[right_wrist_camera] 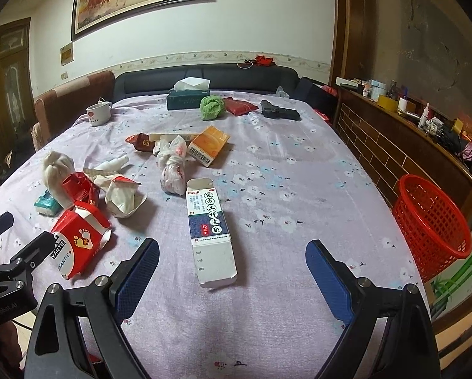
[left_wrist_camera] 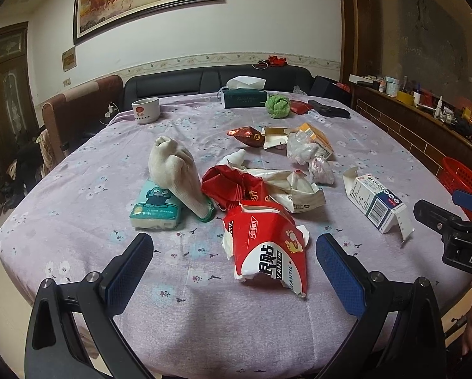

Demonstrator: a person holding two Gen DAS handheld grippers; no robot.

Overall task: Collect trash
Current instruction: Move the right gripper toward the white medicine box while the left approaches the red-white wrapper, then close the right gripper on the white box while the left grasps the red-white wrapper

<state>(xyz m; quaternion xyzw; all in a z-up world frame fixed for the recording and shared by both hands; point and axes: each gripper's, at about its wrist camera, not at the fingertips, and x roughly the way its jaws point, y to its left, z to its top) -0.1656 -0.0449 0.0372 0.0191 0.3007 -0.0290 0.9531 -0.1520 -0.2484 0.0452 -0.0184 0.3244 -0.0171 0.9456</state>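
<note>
Lying flat, medicine box (open flaps) points lengthwise between right gripper fingers.

My right gripper hangs wide apart over the medicine box; red basket beside the table.

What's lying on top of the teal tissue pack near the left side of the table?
A cream knitted sock leans across the teal tissue pack, covering its right rear corner. The pack's cartoon front shows; whatever lies under the sock there is hidden.
</note>
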